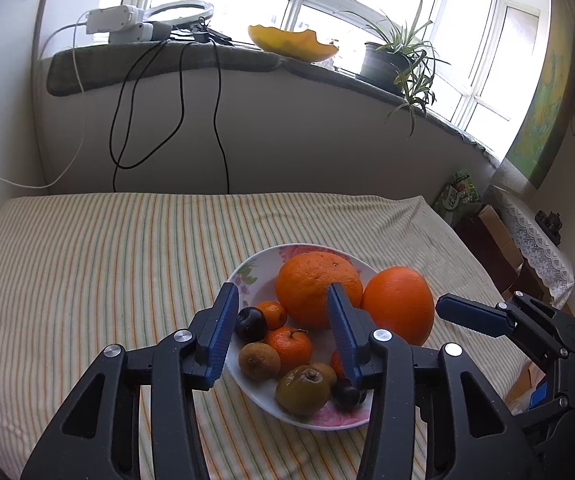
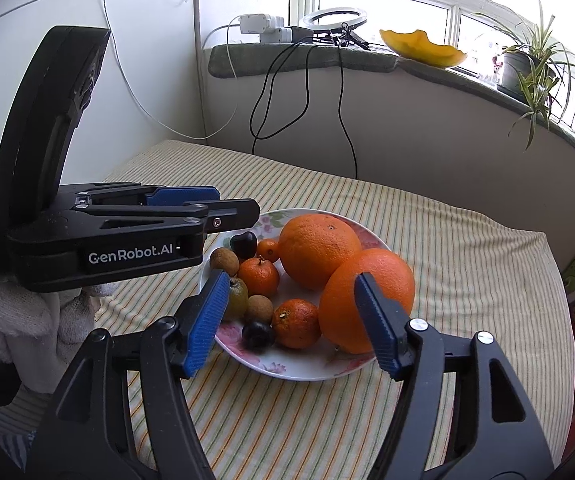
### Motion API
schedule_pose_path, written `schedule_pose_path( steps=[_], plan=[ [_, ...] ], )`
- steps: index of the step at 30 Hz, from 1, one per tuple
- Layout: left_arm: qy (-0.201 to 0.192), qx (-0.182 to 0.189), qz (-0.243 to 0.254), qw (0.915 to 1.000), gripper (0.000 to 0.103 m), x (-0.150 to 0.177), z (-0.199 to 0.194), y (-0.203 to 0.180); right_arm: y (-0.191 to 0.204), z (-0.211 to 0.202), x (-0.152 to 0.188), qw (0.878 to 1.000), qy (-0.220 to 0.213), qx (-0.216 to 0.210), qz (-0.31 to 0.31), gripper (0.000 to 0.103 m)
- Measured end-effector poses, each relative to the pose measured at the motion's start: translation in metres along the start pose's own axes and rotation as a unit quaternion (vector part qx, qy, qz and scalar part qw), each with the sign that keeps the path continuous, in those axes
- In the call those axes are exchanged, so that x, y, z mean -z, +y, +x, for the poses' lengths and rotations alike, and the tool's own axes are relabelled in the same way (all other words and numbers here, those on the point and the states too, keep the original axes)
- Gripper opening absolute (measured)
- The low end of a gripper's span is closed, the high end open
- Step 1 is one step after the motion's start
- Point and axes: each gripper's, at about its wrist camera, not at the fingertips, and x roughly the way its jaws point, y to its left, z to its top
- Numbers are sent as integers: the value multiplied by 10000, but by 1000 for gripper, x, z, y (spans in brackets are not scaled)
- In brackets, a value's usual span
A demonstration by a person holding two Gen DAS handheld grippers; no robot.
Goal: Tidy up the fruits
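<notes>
White lettering on the side of the black plastic left gripper (image 2: 231, 210), seen from the right wrist camera, reads "GenRobot.AI", on a dark panel low on the body behind its fingers. Farther back on the same body, at the left edge of that view, smaller white print in three lines reads "Data Acquisition System", its start cut off by the edge. A green printed packet (image 1: 458, 197) stands off the far right corner of the striped bedcover (image 1: 107, 264); it carries white characters too small and blurred to read.
</notes>
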Motion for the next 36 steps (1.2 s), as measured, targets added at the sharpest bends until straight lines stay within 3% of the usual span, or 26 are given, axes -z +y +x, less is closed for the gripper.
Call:
schedule_pose_path(
  steps=[3,6,13,16,19,26,36],
  plan=[
    [-66,-59,11,10000,48,0,-7,-1,-1,-6,1,10000,-25,22,37,71],
    [-102,-120,36,9999,55,3,-15,-1,-3,-11,3,9999,-74,56,93,85],
    [-223,-441,50,9988,64,14,-34,1,-6,-24,9,9993,-160,209,251,93],
    [-241,-572,11,9981,72,22,-43,3,-9,-29,12,9984,-207,400,348,95],
    [-262,-734,-7,9970,72,31,-51,3,-15,-33,13,9965,-283,610,490,102],
    [-340,-992,108,9944,77,50,-69,-10,-16,-43,12,9905,-455,1158,586,103],
    [-379,-1008,105,9941,79,59,-83,-19,-27,-50,21,9874,-516,1013,1097,103]
  ],
)
